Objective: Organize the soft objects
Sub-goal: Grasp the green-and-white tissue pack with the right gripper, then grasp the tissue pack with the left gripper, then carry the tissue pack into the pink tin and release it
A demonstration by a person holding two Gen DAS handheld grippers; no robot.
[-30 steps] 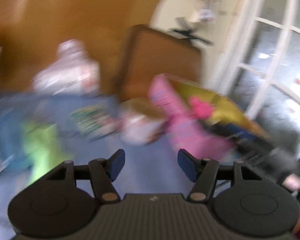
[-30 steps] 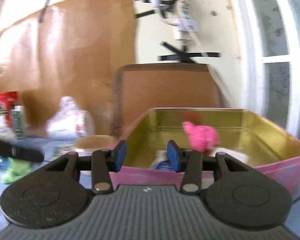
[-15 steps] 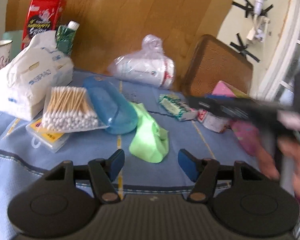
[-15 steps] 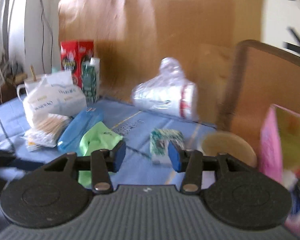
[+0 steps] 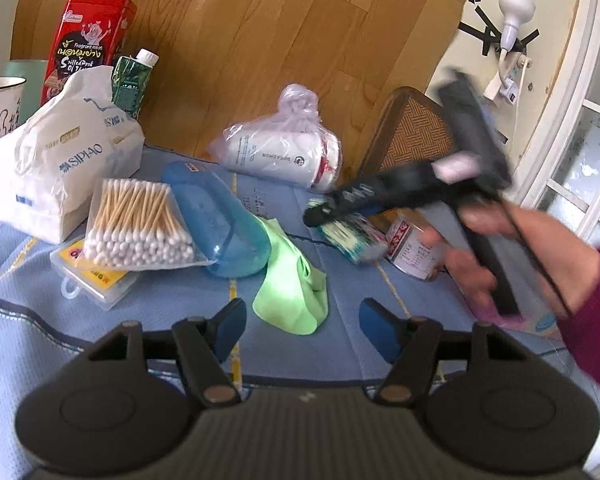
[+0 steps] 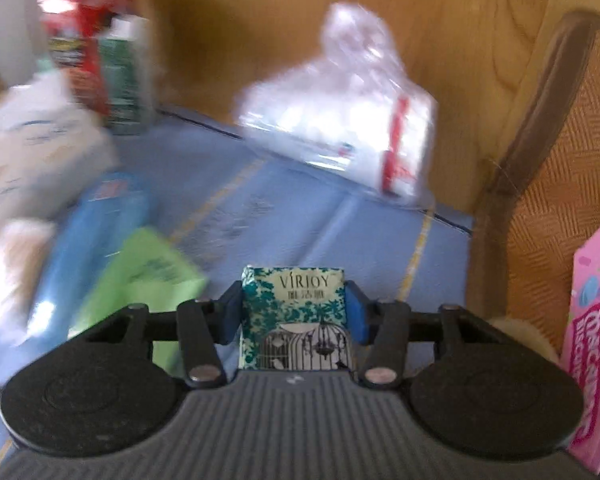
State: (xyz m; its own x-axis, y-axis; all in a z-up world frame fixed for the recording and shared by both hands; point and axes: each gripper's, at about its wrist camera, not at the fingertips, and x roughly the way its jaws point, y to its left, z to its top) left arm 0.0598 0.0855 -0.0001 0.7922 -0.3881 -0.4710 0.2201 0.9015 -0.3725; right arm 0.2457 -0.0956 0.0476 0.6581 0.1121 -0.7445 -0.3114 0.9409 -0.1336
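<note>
Left wrist view: the left tongs hang released and still widening over the blue desk, the green cloth lying just ahead between their tips. Right wrist view: the right tongs are closing on a Virjoy tissue pack, upright between the pads

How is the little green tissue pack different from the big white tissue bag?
The green tissue pack is small, with a leafy birdcage print; the white tissue bag is much bigger and plain white with blue letters. The pack sits between the closing pads of the right claw; the bag rests untouched on the blue cloth. Both are soft and wrapped in plastic.
</note>
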